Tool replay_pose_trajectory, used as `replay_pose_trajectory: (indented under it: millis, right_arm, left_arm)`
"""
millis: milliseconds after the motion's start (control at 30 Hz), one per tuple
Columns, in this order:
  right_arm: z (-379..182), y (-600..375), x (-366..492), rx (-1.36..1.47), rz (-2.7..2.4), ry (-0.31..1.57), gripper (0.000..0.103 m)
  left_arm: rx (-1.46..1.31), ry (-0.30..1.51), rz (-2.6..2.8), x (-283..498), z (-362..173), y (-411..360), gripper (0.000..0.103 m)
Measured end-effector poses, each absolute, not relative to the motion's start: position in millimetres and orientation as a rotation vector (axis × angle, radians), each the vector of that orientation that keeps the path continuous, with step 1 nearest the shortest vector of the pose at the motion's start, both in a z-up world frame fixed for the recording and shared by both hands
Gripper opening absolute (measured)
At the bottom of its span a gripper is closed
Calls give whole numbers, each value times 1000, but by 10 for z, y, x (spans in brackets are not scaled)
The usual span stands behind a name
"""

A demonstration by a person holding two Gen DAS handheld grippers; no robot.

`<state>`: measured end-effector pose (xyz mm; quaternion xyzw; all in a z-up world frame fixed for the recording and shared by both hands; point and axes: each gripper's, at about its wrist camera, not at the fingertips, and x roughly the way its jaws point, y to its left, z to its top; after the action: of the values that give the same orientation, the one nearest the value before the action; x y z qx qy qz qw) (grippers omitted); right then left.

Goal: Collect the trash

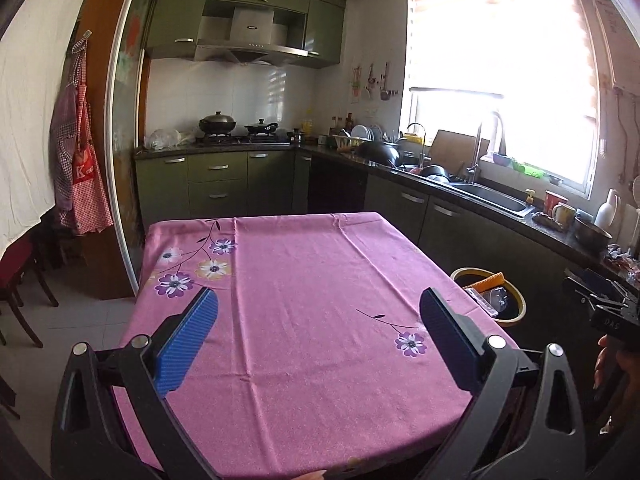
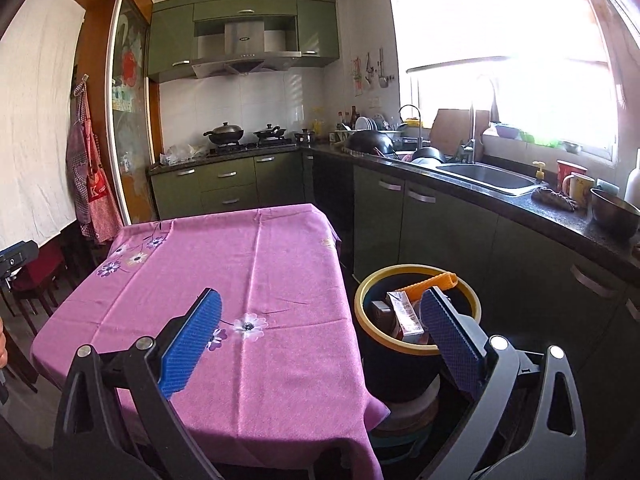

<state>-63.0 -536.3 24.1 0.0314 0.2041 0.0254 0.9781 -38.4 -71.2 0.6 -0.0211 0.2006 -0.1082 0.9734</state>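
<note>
A black trash bin with a yellow rim [image 2: 416,346] stands on the floor to the right of the table; it also shows in the left wrist view [image 1: 516,316]. It holds a drink carton [image 2: 406,314], an orange ridged piece [image 2: 434,282] and other trash. My left gripper [image 1: 318,308] is open and empty above the pink flowered tablecloth [image 1: 304,300]. My right gripper [image 2: 324,310] is open and empty, over the table's right edge, its right finger [image 2: 452,336] in front of the bin. The right gripper's body shows at the far right of the left wrist view [image 1: 604,304].
Green cabinets and a dark counter [image 2: 520,204] with a sink [image 2: 488,176], mugs and a bowl run along the right, close behind the bin. A stove with pans [image 1: 236,126] is at the back. Dark chairs [image 1: 20,280] and hanging aprons [image 1: 82,168] are on the left.
</note>
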Motion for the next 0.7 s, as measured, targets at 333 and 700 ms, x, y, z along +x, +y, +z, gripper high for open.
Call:
replay_pose_trajectory:
  millis: [333,700]
  right_arm:
    - [223,-5355,-640,49,62,411,98]
    - [211,-5352,-620,52,77,413,98]
  left_arm:
    - [-37,410,-209,-456,9,-716,96]
    - [-28,407,-208,-485,17,-732,96]
